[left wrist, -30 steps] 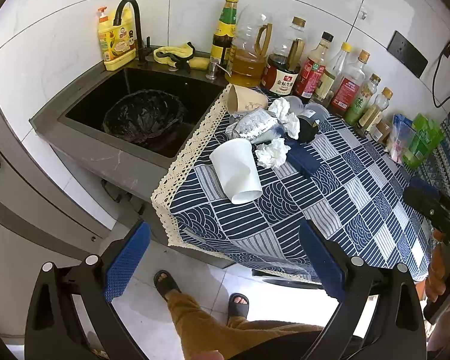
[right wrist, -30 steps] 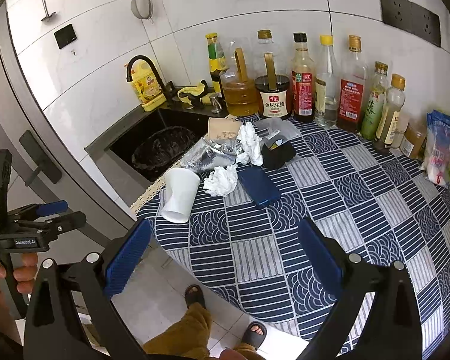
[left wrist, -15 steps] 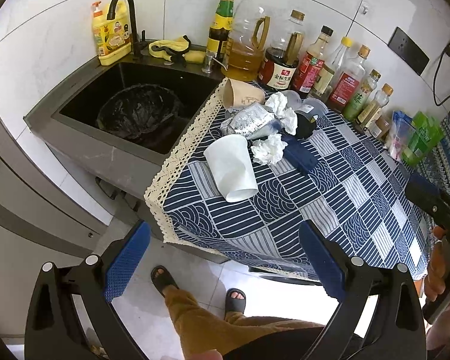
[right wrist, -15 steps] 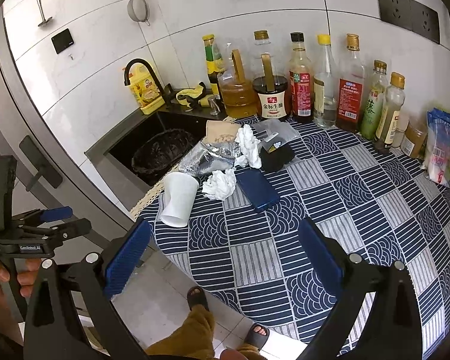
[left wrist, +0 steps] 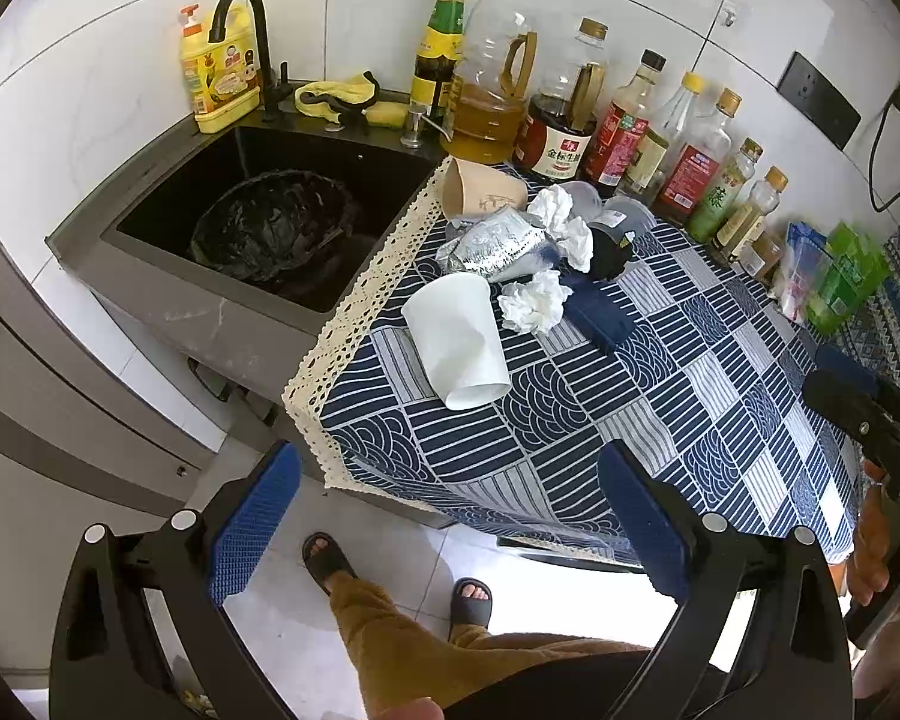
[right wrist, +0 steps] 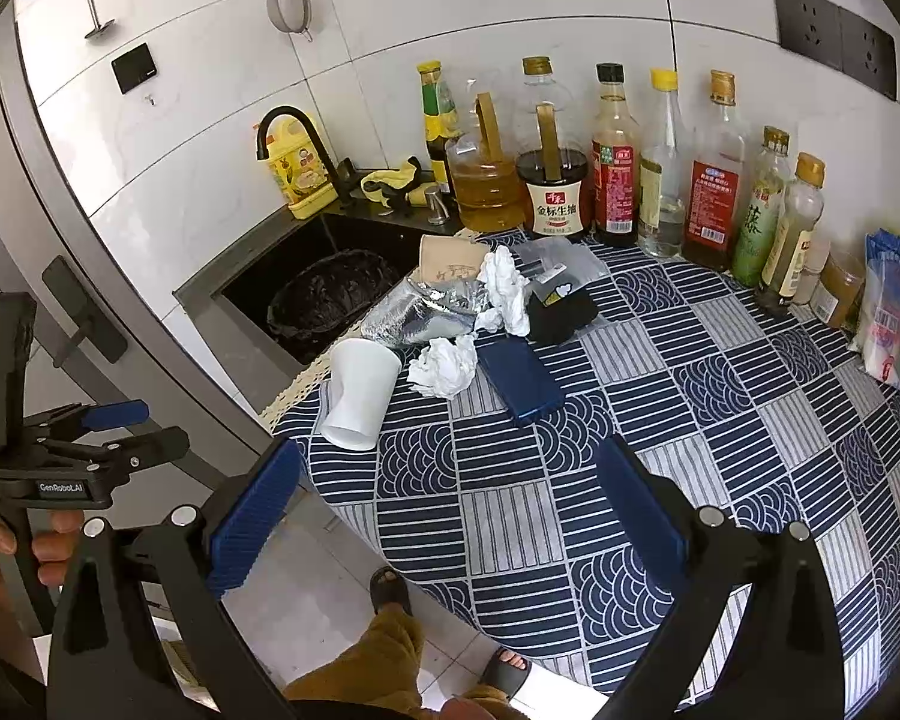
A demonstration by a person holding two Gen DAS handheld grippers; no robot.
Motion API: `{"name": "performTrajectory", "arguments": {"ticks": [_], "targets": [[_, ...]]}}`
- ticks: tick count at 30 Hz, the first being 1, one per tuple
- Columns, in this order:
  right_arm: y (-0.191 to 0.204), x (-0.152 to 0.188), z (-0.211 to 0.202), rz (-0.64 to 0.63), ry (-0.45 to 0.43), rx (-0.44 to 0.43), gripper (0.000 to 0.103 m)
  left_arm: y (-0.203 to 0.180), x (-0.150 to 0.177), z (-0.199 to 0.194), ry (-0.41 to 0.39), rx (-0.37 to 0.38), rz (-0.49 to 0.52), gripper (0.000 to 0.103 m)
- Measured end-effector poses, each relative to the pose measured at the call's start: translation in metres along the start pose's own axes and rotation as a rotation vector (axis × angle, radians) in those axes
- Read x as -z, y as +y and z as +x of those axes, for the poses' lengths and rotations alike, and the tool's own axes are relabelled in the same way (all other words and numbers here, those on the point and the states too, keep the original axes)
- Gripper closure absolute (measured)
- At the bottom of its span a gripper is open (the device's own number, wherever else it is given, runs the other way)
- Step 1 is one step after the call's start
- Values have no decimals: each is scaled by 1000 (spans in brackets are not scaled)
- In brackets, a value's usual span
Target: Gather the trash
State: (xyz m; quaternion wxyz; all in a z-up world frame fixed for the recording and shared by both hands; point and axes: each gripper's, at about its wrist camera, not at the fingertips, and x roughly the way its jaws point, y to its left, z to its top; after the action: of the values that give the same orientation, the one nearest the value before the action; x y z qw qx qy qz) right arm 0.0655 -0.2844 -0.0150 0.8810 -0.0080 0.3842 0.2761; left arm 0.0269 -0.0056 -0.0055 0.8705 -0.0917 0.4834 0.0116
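Observation:
A white paper cup (left wrist: 459,339) lies on its side near the left edge of the blue patterned tablecloth (left wrist: 720,372). Behind it lie crumpled tissues (left wrist: 534,303), a foil bag (left wrist: 498,246), a brown paper cup (left wrist: 480,192), a black pouch (left wrist: 609,252) and a dark blue flat pack (left wrist: 600,318). The same pile shows in the right wrist view around the white cup (right wrist: 360,393). A bin with a black bag (left wrist: 276,231) sits in the sink (left wrist: 168,198). My left gripper (left wrist: 444,534) and right gripper (right wrist: 444,516) are open and empty, held short of the table's front edge.
A row of oil and sauce bottles (left wrist: 618,120) stands along the tiled back wall. A black tap (left wrist: 240,24), a yellow soap bottle (left wrist: 216,78) and a yellow cloth (left wrist: 342,99) are at the sink. Snack bags (left wrist: 834,276) lie at the far right. The person's feet (left wrist: 330,558) are below.
Both grippers have drifted slightly nearer the table, so the trash pile sits a little lower and larger in view. Both stay open and empty.

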Motion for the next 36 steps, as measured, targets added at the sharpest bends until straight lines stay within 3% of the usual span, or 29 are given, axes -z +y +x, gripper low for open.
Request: {"name": "performTrajectory", "arguments": {"ticks": [29, 36], "targets": [[-14, 4, 5, 31, 15, 17, 5, -7, -9, 21, 42, -7, -5, 7], [-19, 4, 6, 41, 12, -12, 5, -11, -15, 29, 85, -29, -29, 7]]}}
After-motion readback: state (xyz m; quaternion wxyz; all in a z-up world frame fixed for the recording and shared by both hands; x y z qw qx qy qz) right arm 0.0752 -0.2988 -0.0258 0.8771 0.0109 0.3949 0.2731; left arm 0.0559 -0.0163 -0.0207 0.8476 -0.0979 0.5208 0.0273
